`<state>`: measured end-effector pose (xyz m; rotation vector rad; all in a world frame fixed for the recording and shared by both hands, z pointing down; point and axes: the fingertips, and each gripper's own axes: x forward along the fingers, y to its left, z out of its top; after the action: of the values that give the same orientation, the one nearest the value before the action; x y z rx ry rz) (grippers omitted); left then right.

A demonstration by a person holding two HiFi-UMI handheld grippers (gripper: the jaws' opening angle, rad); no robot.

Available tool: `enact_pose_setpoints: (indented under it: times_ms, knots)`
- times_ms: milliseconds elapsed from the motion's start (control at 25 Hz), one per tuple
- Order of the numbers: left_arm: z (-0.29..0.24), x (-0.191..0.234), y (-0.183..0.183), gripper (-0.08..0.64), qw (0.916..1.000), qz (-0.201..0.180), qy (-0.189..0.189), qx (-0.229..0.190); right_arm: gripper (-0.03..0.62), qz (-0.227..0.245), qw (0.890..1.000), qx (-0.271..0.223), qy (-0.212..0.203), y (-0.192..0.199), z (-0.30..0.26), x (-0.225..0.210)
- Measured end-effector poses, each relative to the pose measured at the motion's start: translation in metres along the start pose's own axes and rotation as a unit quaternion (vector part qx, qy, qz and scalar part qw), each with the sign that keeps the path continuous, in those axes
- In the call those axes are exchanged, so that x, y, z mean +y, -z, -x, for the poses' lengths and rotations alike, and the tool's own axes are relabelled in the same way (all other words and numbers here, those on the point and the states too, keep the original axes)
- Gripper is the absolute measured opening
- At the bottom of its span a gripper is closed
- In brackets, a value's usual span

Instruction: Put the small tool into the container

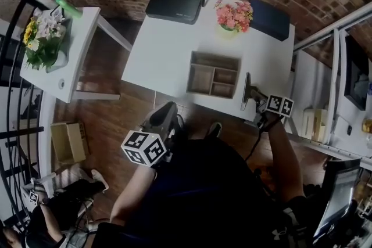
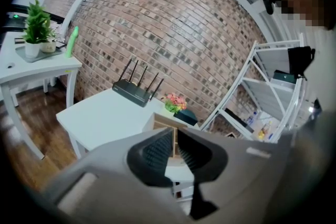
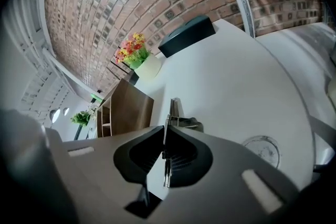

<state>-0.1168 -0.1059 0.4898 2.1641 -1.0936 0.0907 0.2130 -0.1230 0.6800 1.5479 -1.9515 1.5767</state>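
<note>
Right hand-held gripper [image 3: 166, 139]: jaws pinched on tool [image 3: 174, 112], a thin flat metal strip, edge-on, at near right of counter [image 3: 231, 76]. Judged light, stiff, slick; may pivot unless held near mid-length. Container [image 3: 126, 107] to its left, apart. Left hand-held gripper [image 2: 176, 149]: narrow gap, empty, off counter

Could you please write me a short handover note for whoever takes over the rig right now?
Left gripper: jaws a narrow gap apart, nothing between them, held low, short of the table.
Right gripper: shut on the small tool, a thin metal strip, at the table's near edge, right of the container.
Done: tool gripped.
Left: carry it over the container and release it into a compartment.
</note>
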Motion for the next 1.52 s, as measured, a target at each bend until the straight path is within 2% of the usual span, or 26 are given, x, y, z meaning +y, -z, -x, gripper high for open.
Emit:
enact_pose_setpoints:
  times_ms: [240,440,680,920,1080,1240,1520]
  knots:
    - [-0.001,0.003,-0.002,0.031,1.0,0.001,0.009,0.002,0.021,0.011,1.0,-0.019,0.0,-0.006,0.011,0.015]
    - [-0.005,0.003,-0.004,0.031,0.9997,-0.003,0.021,0.006,0.02,0.043,0.997,-0.071,-0.009,-0.03,0.034,0.045]
    - [-0.009,0.003,-0.006,0.029,0.9994,-0.008,0.032,0.011,0.02,0.112,0.982,-0.147,-0.037,-0.067,0.071,0.113]
    - [-0.005,0.006,-0.006,0.029,0.9995,-0.007,0.03,0.011,0.018,0.171,0.965,-0.182,-0.074,-0.082,0.078,0.175]
    - [0.001,0.011,-0.006,0.029,0.9997,-0.005,0.022,0.006,0.018,0.241,0.946,-0.202,-0.081,-0.088,0.07,0.205]
    - [0.009,0.019,-0.007,0.028,1.0,0.0,0.01,0.0,0.017,0.321,0.919,-0.215,-0.083,-0.086,0.055,0.224]
    - [0.018,0.027,-0.007,0.027,0.9999,0.007,-0.008,-0.007,0.017,0.436,0.871,-0.208,-0.082,-0.066,0.025,0.231]
